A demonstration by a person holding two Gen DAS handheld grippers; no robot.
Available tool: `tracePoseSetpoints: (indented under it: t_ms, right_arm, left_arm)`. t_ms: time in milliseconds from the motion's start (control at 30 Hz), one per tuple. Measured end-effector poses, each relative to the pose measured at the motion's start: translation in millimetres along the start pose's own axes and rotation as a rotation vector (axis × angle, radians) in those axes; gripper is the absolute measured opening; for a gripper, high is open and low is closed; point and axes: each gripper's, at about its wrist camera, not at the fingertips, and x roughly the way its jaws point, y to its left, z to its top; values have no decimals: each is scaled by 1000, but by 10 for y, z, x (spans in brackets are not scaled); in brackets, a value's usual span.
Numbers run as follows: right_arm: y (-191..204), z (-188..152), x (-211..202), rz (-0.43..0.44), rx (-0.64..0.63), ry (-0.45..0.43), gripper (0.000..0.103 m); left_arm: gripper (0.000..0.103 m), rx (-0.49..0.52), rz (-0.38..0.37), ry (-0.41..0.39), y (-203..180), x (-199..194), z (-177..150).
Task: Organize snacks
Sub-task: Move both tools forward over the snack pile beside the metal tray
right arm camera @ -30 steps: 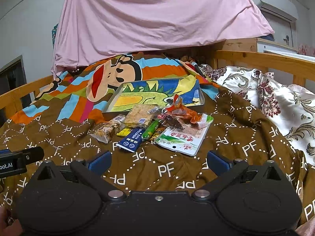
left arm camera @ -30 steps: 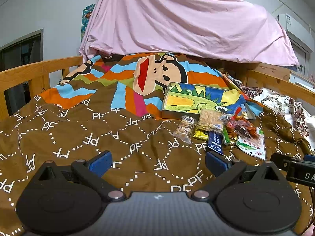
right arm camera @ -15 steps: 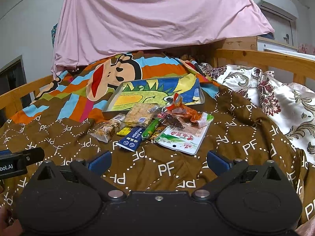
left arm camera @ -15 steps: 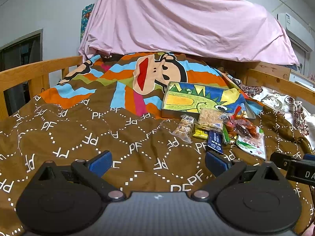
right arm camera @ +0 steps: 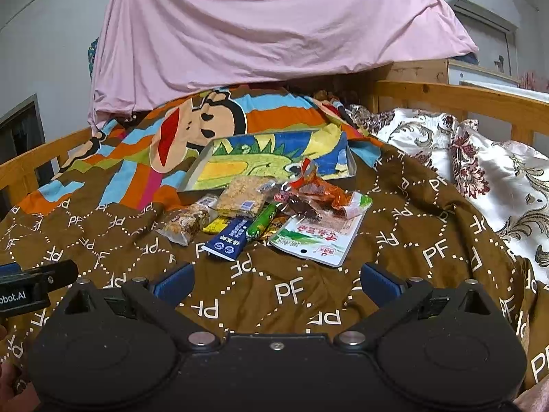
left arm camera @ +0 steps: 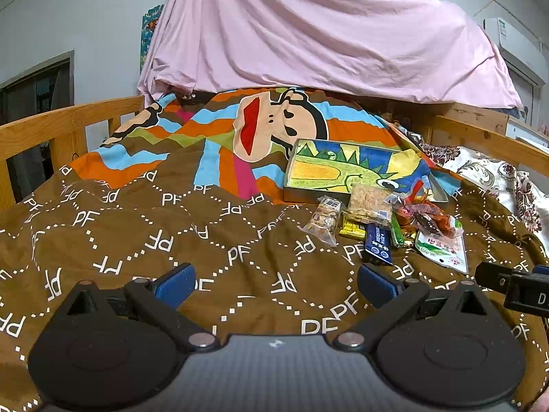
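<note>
Hovering wide apart, right gripper [right arm camera: 276, 283] faces snack pile [right arm camera: 264, 218]; nothing held.

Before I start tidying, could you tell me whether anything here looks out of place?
Yes: the snack packets lie in a loose, overlapping heap on the brown blanket, just in front of the tray, which holds none of them. Nothing looks spilled or torn.

Ahead of my right gripper [right arm camera: 276, 283] I see a brown blanket [right arm camera: 291, 295] with white dotted diamonds. Its blue pads [right arm camera: 173, 279] frame a navy packet [right arm camera: 228, 238], a green stick [right arm camera: 261, 221] and a white-green pouch [right arm camera: 317, 237].
</note>
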Motion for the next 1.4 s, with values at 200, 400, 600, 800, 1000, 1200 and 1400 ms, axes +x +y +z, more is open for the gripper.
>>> tracePoseSetpoints:
  t_ms: [200,400,600,800,1000,1200,1400]
  right_arm:
    - [-13,55,206,-48,11,129,102]
    - [-24,77,383,-55,11,209,102]
    - [-121,156,533,-45,46,236,102]
    - [-230,260,684,-32,63,248,102]
    - [-357,363,844,-19,67,247,102]
    - [-395,454,994,5,18,223,102]
    - [-343,494,1062,44,-72,207,102]
  left_arm:
    - [102,-1,15,47,-38,128,47]
    - [102,-8,28,79,-127,252,114]
    - [102,34,30,95,-266,381,190]
    - [102,63,18,116,-396,589,275]
    - [102,95,18,123,-518,772,339]
    - [102,125,41,132,-631,943,426]
    - [102,147,42,139,-674,1077,481]
